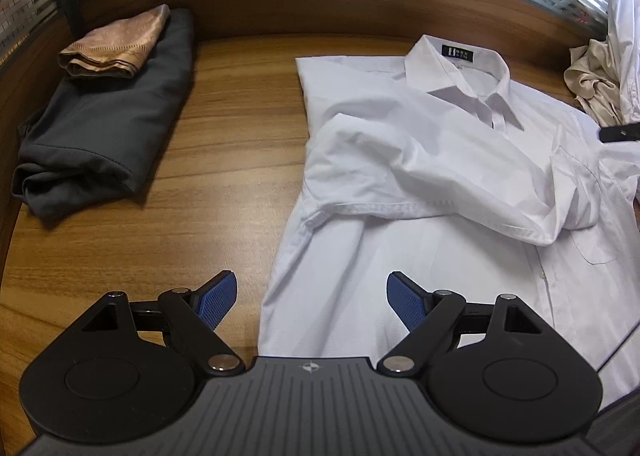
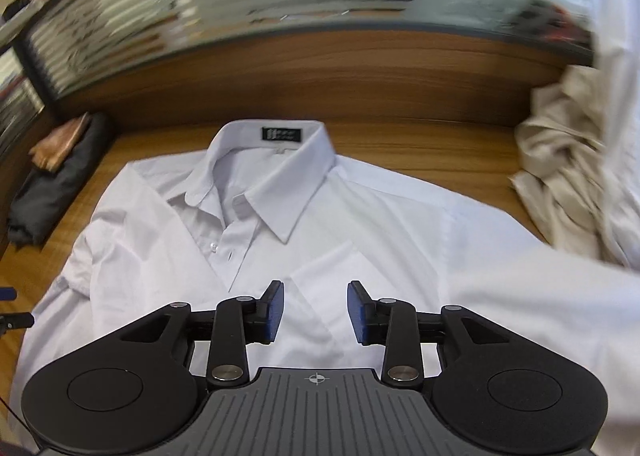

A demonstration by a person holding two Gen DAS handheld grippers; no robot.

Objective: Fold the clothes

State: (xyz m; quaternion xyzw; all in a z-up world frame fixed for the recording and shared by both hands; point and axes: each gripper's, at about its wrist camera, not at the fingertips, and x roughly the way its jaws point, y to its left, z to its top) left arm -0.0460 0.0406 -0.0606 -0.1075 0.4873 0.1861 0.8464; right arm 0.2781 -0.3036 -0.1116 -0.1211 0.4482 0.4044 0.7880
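Your left gripper (image 1: 312,298) hangs over the lower hem of the white collared button-up shirt (image 1: 420,184), its blue-padded jaws spread wide with nothing between them. Your right gripper (image 2: 316,312) hovers over the shirt's chest, beside the breast pocket; its jaws stand partly apart, and no cloth is pinched between the pads.

You have the shirt lying face up on the brown wood-grain bench (image 1: 224,144), collar toward the wooden back panel (image 1: 320,4), with its short sleeve on the left-gripper side folded across the front. At the far left of the bench sits a folded dark grey garment (image 1: 104,128) with a folded shiny bronze cloth (image 1: 116,44) resting on top. At the right edge, a crumpled beige cloth (image 2: 560,160) lies against loose white fabric (image 2: 616,56).
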